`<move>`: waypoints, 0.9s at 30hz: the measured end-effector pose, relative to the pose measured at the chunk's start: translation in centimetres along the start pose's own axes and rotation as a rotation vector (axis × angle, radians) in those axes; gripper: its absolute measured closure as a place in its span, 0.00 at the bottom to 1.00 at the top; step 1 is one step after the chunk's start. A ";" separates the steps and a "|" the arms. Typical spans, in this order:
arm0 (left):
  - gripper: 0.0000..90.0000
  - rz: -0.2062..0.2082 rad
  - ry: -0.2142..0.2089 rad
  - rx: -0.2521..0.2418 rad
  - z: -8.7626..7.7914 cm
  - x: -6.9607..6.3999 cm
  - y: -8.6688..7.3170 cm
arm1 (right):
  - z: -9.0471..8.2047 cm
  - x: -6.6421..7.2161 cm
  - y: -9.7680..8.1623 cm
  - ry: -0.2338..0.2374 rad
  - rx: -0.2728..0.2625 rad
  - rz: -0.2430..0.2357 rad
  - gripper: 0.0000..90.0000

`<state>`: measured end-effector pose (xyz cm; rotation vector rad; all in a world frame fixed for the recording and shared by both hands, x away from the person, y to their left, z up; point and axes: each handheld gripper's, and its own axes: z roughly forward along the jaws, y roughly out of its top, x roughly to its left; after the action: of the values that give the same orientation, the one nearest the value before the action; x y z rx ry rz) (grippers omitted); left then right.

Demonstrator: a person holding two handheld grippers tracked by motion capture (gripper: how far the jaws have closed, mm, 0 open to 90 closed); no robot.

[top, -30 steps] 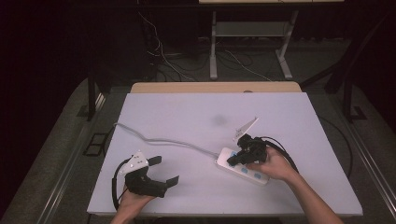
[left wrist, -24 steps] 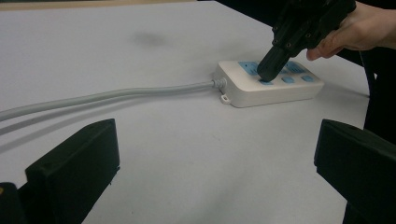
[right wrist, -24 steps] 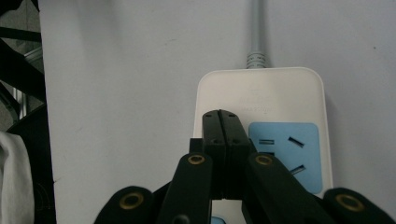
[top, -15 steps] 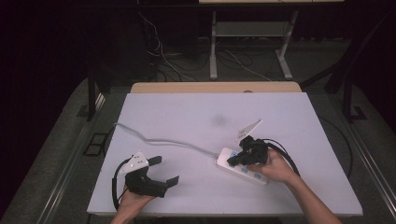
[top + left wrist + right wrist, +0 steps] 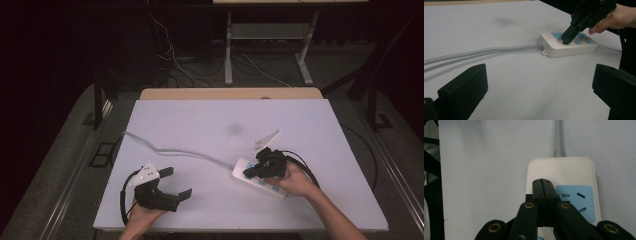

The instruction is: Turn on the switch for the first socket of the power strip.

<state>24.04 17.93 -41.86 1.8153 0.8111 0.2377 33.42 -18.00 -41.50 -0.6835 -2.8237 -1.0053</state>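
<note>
Right tongs: together, tips pressing on power strip;
Left tongs: apart, empty, on bench

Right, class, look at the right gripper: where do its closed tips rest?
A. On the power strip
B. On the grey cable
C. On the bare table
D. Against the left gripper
A: the right gripper, jaws shut together, presses its tips down on the top of the white power strip, while the left gripper lies open and apart from it.
</note>
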 end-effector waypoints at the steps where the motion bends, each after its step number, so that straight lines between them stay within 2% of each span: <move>1: 0.00 -0.002 0.001 0.000 0.0 0.0 0.0 | 0.0 0.0 0.0 0.000 0.002 -0.003 1.00; 6: 0.00 -0.006 0.005 -0.008 0.0 0.2 0.0 | 0.0 0.1 0.2 -0.003 0.009 -0.023 1.00; 11: 0.00 -0.010 0.023 -0.022 0.0 0.3 0.0 | -0.1 -0.2 0.4 0.014 0.019 -0.014 1.00; 18: 0.00 -0.012 0.038 -0.032 -0.1 0.2 0.0 | -0.1 -0.2 1.0 0.017 0.060 -0.013 1.00; 27: 0.00 -0.017 0.036 -0.030 0.0 0.3 0.0 | -0.6 -0.4 1.5 0.031 0.040 -0.013 1.00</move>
<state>24.26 18.18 -41.94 1.7797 0.8433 0.2709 34.36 -17.48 -40.29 -0.6412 -2.8173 -0.9499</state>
